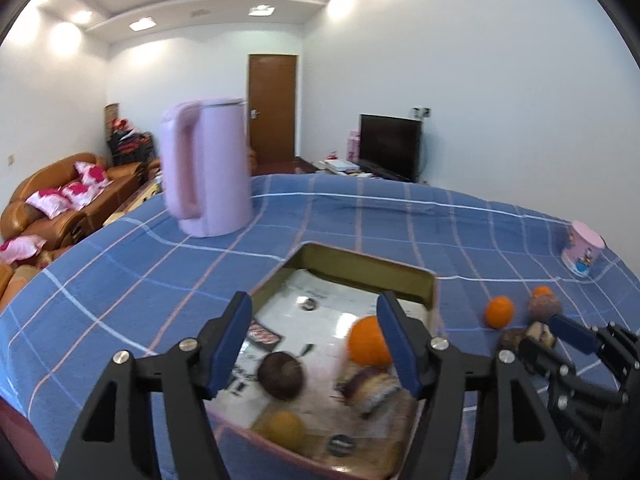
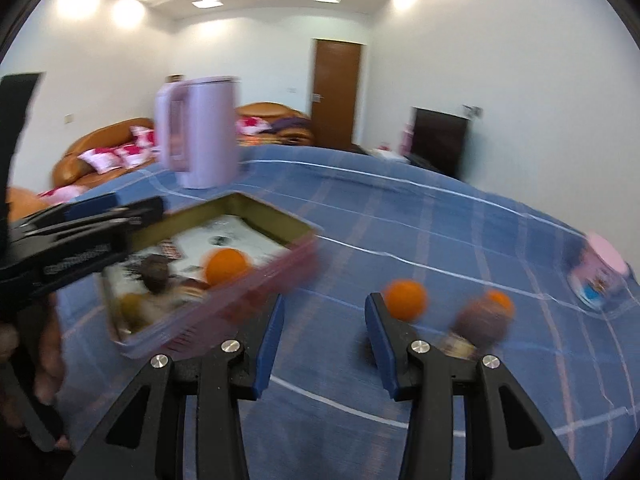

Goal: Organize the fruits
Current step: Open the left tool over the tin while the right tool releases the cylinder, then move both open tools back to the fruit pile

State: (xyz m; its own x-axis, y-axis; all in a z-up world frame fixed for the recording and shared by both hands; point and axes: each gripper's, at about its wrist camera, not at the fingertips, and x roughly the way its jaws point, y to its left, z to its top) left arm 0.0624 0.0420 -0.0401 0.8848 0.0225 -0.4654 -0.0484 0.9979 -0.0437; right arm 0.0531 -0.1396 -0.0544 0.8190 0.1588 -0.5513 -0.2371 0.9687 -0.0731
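Your bench point(image 1: 360, 216) is covered with a blue checked cloth. On it, at the far left, stands a tall pale-pink plastic kettle point(image 1: 208, 168). Nearer you sits a shallow rectangular metal tin point(image 1: 360, 258) with a pink outer wall; inside it lie a round orange point(image 1: 366, 340), a dark brown round fruit point(image 1: 280, 374), a yellowish fruit point(image 1: 286, 430) and a blurred purple-and-tan item point(image 1: 372, 390). Your left hand-held gripper point(image 1: 316, 344) hangs over the tin, released, nothing between its blue pads. Right of the tin, on the cloth, rest a loose orange point(image 2: 405, 300) and a brownish round fruit point(image 2: 480, 320) touching a smaller orange point(image 2: 500, 300). Your right hand-held gripper point(image 2: 326, 336) is released too, just short of the loose orange. A small pink printed cup point(image 1: 582, 254) stands far right.
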